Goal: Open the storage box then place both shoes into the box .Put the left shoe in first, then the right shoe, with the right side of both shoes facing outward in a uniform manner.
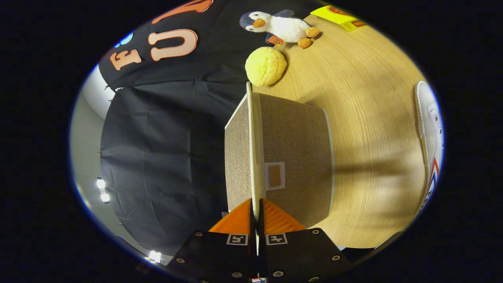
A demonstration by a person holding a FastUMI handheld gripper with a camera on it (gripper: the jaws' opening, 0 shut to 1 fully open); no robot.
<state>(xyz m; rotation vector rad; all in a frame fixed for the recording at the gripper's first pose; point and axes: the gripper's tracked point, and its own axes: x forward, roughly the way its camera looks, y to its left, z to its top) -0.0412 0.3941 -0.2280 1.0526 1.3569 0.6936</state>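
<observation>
Gripper view: you looked along the two fingers with the camera rolled on its side, so the wooden table point(365, 118) ran up the 3 o'clock half.
Tool: your gripper point(256, 214) was pinched shut on the lid point(254, 149) of the storage box point(294, 157); both fingers pressed its thin pale edge, one on each face.
Box: it sat directly ahead of the fingers at 12 o'clock, a fabric-covered body with a small label patch point(274, 176) on its front; the lid stood edge-on to you.
How far open: you could not tell from this angle.
Lid handling: it looked like a stiff, light, cloth-wrapped board, so a rim pinch should have held without crushing; the woven cloth likely gave good friction.
Box handling: the body seemed light too, so by my judgement it could slide or tip if you pulled hard on the lid.
Shoe: one white shoe point(430, 145) lay at 3 o'clock, well apart from the box; its soft upper would likely deform, so the heel collar seemed the firmer hold.
Bystanders: a yellow ball point(266, 66) and a plush penguin point(277, 26) lay beyond the box near 12 o'clock.
</observation>
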